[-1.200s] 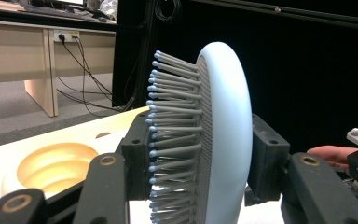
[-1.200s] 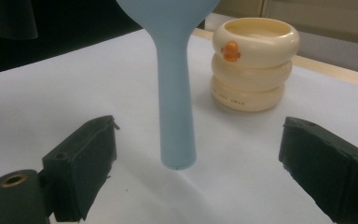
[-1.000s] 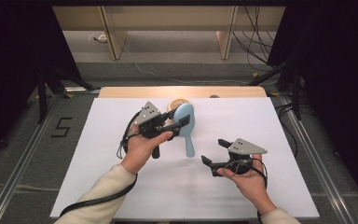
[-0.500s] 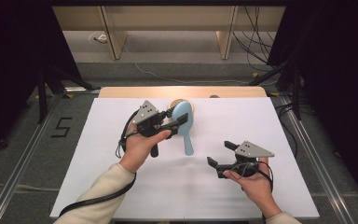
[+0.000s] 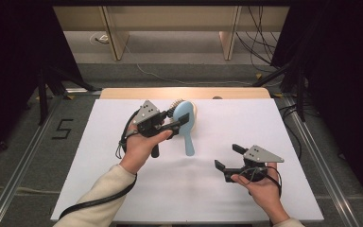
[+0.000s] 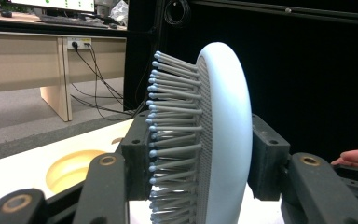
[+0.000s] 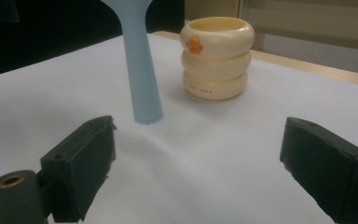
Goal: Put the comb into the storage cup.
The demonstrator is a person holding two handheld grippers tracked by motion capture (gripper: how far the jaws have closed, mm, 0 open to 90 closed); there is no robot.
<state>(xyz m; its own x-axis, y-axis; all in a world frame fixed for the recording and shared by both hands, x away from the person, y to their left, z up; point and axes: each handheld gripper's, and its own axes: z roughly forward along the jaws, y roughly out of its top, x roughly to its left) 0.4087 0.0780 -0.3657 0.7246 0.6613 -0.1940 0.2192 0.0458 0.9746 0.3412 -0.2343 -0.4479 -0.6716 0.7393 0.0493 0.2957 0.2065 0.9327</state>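
Item in hand: a pale blue plastic paddle hairbrush with grey ball-tipped bristles [image 5: 185, 124], clamped by its oval head in the left hand-held gripper [image 5: 177, 125], one pad on the bristle side and one on the smooth back [image 6: 228, 140]; the brush hangs over the far middle of the white worktop [image 5: 123, 189], handle pointing down and toward the person, its round end [image 7: 148, 117] seeming just clear of the surface. Against the frame of a second ago: the brush and left hand-held gripper sit a little farther back and more toward the cup, the grip unchanged; the right hand-held gripper [image 5: 228, 158] has drawn nearer the person and slightly rightward, now well apart from the brush. Right hand-held gripper: jaws spread wide, nothing between them, held low over the near right part of the worktop [image 7: 205, 158]. Surroundings: a cream ribbed plastic cup with an orange duck mark [image 7: 216, 58] stands upright just behind the brush, largely hidden by the brush head in the high view and the closest thing to the hanging handle. Beyond the worktop: a wooden edge strip [image 5: 184, 92], grey floor with loose cables [image 5: 170, 78], and light wooden furniture legs [image 5: 116, 38].
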